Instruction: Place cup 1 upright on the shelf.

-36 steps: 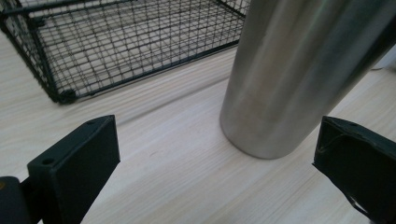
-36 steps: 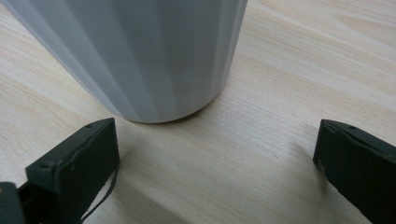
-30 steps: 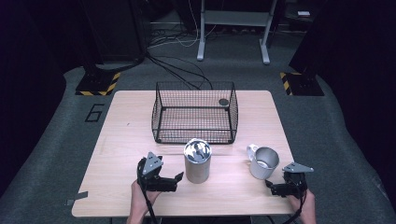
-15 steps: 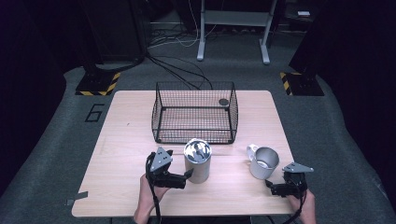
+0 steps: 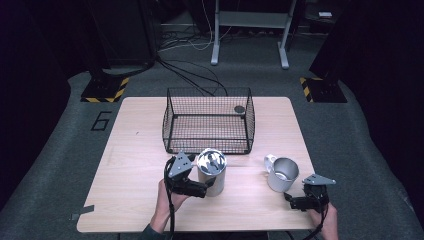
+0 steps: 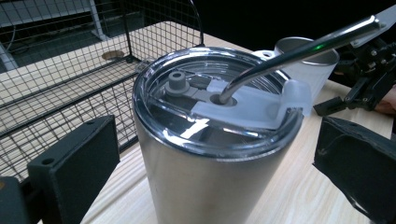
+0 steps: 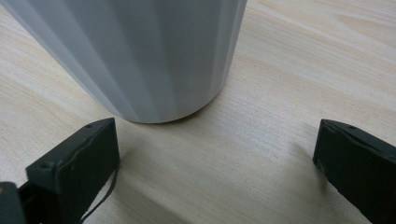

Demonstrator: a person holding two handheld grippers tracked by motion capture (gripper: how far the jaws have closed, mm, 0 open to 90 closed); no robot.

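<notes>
Worktop: pale wood, seen from above. Landmark taken: the wire basket, standing upright toward the far middle of the worktop.

Steel tumbler stands upright just in front of the basket's near wall, a little left of its centre line. It carries a clear lid, and a bent metal straw passes through the lid's hole and leans off to one side. Whether tumbler and basket touch cannot be told.

Left gripper sits in front of the basket, right at the tumbler's near left side, held in a hand. In the left gripper view its fingers are spread wide, one on each side of the tumbler body, with a gap showing on both sides; released, gripping nothing.

Mug, plain metal, stands upright in front of the basket's near right corner and off to the right, well apart from the tumbler. Its handle points toward the basket side.

Right gripper lies low over the worktop on the near right side of the mug, farther from the basket than the mug. In the right gripper view its fingers are spread, the mug's base ahead between them and clear of both; nothing held.

A small dark disc lies at the basket's far right corner.
</notes>
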